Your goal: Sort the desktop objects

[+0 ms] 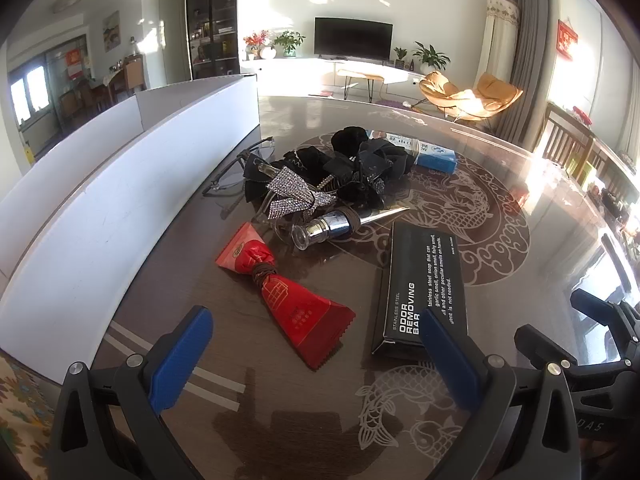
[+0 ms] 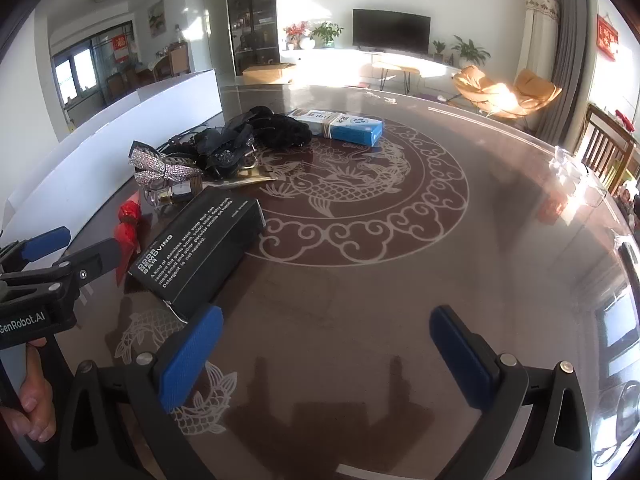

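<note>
On the glossy brown worktop (image 1: 500, 240), just ahead of your left tool (image 1: 312, 354), lies the red crimped-end tube (image 1: 286, 298): light, soft, slippery, so pinch its flat crimped end. Both your left tool and right tool (image 2: 326, 354) gape fully, holding nothing.

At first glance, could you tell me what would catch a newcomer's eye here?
Probably the glittering bow atop a dark pile of hair accessories at the table's middle. Nearer the camera lie a red tube and a black box side by side. Both the left gripper and right gripper are open and empty.
</note>
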The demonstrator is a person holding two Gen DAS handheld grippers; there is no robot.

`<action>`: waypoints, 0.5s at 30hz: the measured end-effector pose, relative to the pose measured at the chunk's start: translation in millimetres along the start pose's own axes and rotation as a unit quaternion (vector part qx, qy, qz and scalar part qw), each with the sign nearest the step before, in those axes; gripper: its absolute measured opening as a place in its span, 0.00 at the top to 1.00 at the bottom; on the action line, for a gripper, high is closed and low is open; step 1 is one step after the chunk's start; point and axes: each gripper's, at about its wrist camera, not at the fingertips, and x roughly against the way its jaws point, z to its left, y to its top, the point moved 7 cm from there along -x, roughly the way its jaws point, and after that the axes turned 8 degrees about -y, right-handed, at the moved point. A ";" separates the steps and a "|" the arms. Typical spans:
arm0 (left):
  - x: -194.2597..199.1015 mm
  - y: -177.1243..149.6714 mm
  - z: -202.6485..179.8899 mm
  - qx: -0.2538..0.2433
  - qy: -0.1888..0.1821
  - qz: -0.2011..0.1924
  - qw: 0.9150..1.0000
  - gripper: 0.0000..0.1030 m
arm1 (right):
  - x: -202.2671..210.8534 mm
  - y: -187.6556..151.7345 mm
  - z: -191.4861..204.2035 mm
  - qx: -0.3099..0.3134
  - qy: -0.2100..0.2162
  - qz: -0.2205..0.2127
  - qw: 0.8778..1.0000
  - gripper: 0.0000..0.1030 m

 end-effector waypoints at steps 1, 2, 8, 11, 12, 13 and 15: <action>0.0 -0.2 -0.2 -0.001 0.001 0.000 1.000 0.00 | -0.1 -0.4 0.5 -0.001 0.001 0.000 1.000 0.00; 0.1 -0.2 -0.3 -0.001 0.001 0.000 1.000 0.00 | -0.6 -1.0 1.4 -0.001 0.003 0.001 1.000 0.00; -0.4 -0.8 0.2 0.001 0.000 0.003 1.000 0.00 | -3.0 -5.3 10.7 0.005 0.014 0.007 1.000 0.00; 0.3 -1.0 0.8 0.004 -0.002 0.003 1.000 0.00 | -3.4 -7.0 13.5 0.008 0.017 0.009 1.000 0.00; 0.8 -1.1 1.0 0.005 -0.002 0.003 1.000 0.00 | -3.3 -7.4 13.8 0.009 0.018 0.010 1.000 0.00; 1.0 -1.1 1.2 0.006 -0.002 0.003 1.000 0.00 | -3.4 -7.8 14.0 0.009 0.018 0.010 1.000 0.00; 0.9 -1.0 1.3 0.007 -0.002 0.003 1.000 0.00 | -3.5 -8.3 13.9 0.009 0.019 0.011 1.000 0.00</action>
